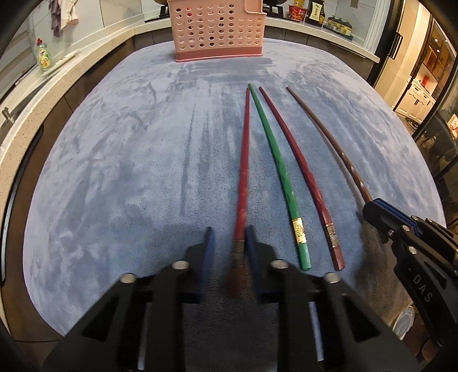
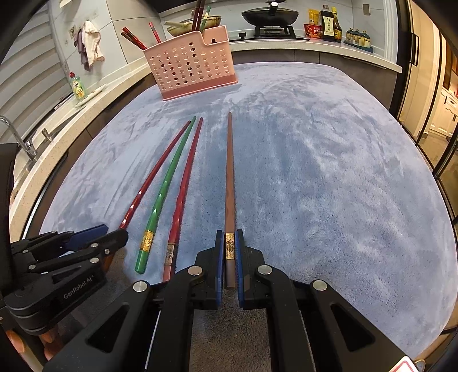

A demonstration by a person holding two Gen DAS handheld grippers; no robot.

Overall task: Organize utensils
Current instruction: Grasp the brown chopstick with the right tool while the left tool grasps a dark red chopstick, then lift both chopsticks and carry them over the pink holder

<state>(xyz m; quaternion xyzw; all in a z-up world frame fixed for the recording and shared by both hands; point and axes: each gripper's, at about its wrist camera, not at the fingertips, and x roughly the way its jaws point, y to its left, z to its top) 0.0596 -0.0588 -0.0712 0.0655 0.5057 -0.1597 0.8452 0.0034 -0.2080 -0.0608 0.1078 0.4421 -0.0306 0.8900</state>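
Four chopsticks lie side by side on a blue-grey plush cloth [image 2: 329,171], their thick decorated ends toward the cameras and their thin tips pointing away at a pink perforated utensil basket [image 2: 190,64] that stands upright at the far edge of the cloth, with more chopsticks already sticking out of its top. From left to right they are a red chopstick [image 1: 242,171], a green chopstick [image 1: 282,174], a dark red chopstick [image 1: 303,177] and a brown chopstick [image 2: 230,186]; the three on the left nearly meet at their tips, while the brown one lies a little apart. The left gripper [image 1: 229,239] has the red chopstick's thick end between its jaws; that view is blurred there, so a firm grip cannot be told, though the jaws stand narrowly around it. The right gripper [image 2: 229,243] is clamped on the brown chopstick at its gold band [image 2: 229,245]. Around the cloth runs a pale kitchen counter [image 2: 315,45] carrying a black wok on a burner [image 2: 270,15], sauce bottles [image 2: 329,24], a green dish-soap bottle [image 2: 78,87] and, at left, a sink tap [image 2: 20,137]. A cloth hangs on the tiled wall [image 2: 91,45].
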